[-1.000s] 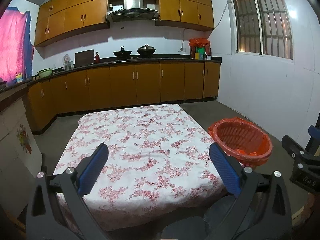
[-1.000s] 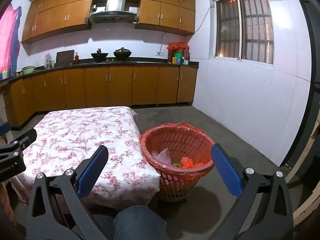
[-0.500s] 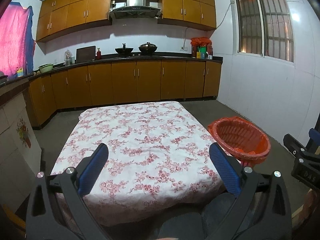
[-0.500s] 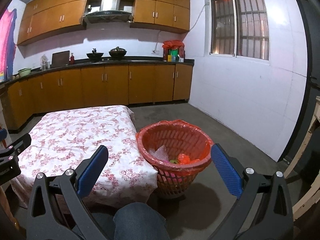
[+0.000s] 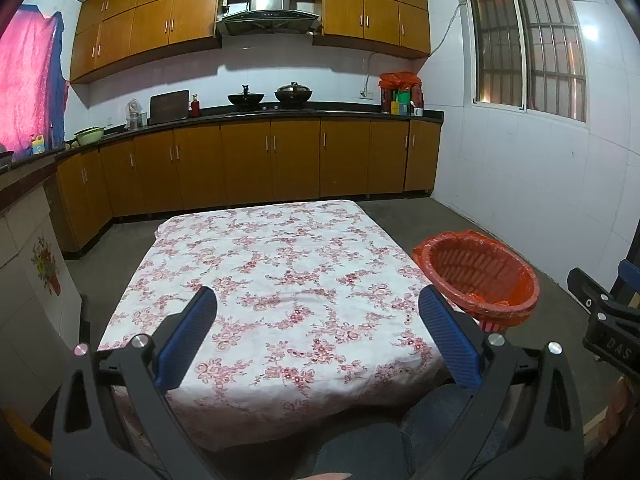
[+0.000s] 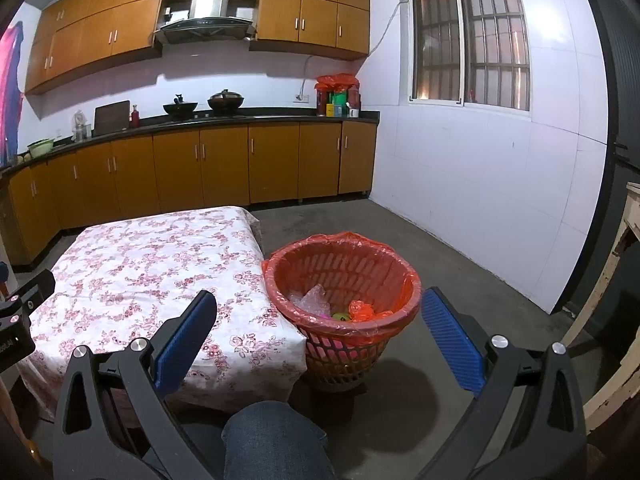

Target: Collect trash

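An orange basket [image 6: 340, 276] lined with an orange bag stands on the floor just right of the low table [image 6: 152, 264]. Inside it lie a clear plastic wrapper [image 6: 310, 297], an orange scrap [image 6: 362, 310] and something green. In the left wrist view the basket [image 5: 478, 274] sits at the right, off the table's corner. My left gripper [image 5: 316, 330] is open above the near half of the floral tablecloth [image 5: 276, 276], holding nothing. My right gripper [image 6: 318, 336] is open too, raised in front of the basket with nothing between its blue pads.
Brown kitchen cabinets [image 5: 272, 160] and a dark counter with pots line the far wall. A white tiled wall [image 6: 480, 200] with a barred window is on the right. A person's denim-clad knee [image 6: 276, 436] is below the grippers. A worn wooden frame [image 6: 616, 300] stands far right.
Both grippers have risen and drawn back a little, so the table and basket sit lower and farther in each view. Both stayed open.
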`<action>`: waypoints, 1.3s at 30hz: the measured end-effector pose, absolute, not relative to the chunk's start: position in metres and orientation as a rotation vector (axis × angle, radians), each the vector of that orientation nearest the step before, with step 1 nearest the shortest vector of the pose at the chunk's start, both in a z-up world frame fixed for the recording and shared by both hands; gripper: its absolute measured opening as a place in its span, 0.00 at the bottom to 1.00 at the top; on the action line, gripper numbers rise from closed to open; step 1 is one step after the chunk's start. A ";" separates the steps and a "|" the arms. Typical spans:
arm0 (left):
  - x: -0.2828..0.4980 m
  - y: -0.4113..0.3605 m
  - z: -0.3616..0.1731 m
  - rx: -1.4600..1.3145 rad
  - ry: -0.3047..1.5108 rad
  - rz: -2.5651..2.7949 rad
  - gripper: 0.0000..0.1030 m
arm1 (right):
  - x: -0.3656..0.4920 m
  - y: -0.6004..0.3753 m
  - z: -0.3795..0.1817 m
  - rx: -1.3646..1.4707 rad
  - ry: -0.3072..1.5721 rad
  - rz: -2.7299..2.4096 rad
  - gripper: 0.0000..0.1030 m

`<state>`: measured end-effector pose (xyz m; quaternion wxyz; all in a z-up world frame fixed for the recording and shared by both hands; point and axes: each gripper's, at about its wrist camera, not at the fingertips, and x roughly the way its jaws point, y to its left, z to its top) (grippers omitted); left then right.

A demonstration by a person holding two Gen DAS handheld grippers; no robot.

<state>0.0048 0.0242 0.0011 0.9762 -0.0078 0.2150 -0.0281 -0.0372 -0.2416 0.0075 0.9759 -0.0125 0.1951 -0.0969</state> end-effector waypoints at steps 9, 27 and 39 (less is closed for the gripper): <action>0.004 0.024 0.002 -0.015 0.430 -0.056 0.96 | -0.037 -0.241 0.010 -0.027 0.390 -0.186 0.98; 0.004 0.025 0.000 -0.021 0.431 -0.053 0.96 | -0.037 -0.237 0.011 -0.033 0.387 -0.172 0.98; 0.003 0.024 0.000 -0.020 0.429 -0.055 0.96 | -0.037 -0.238 0.011 -0.032 0.389 -0.171 0.98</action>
